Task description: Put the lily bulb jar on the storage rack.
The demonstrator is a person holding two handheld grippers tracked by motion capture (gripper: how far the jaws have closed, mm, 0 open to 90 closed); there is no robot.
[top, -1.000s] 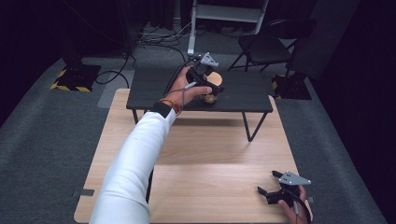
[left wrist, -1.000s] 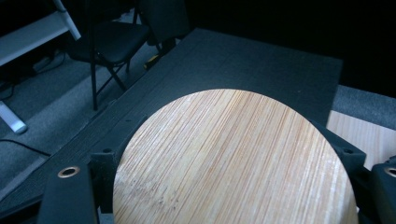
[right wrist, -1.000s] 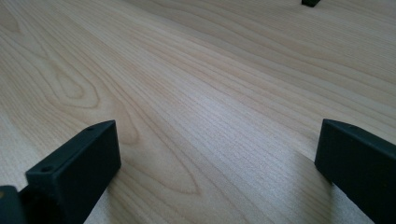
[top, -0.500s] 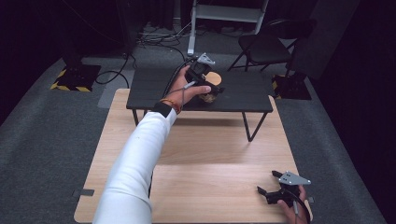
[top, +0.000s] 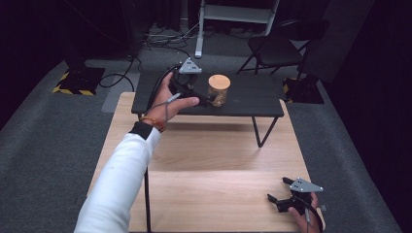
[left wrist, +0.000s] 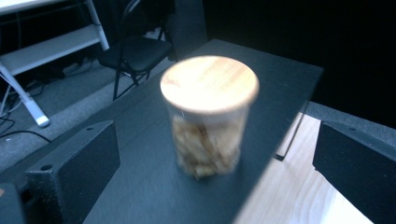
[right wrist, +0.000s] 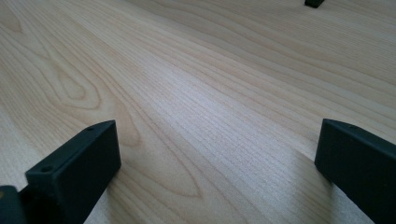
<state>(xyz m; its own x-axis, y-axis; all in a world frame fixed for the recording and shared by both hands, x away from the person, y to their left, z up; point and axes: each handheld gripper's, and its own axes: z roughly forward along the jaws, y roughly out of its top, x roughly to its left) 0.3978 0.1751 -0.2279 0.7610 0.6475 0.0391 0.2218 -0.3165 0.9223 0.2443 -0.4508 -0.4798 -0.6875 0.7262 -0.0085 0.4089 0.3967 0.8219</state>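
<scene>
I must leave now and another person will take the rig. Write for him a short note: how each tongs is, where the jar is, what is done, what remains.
Left tongs: open, held over the black table, jaws apart, the jar ahead of them and not between them.
Right tongs: open, empty, low over the near end of the wooden table.
Jar: upright on the black table, wooden lid on, pale pieces of food inside. Nothing touches it.
Done: the jar stands on the black table, free of both tongs.
Left: I cannot tell what comes next for the jar; if it must be gripped, the left tongs is nearest.
</scene>
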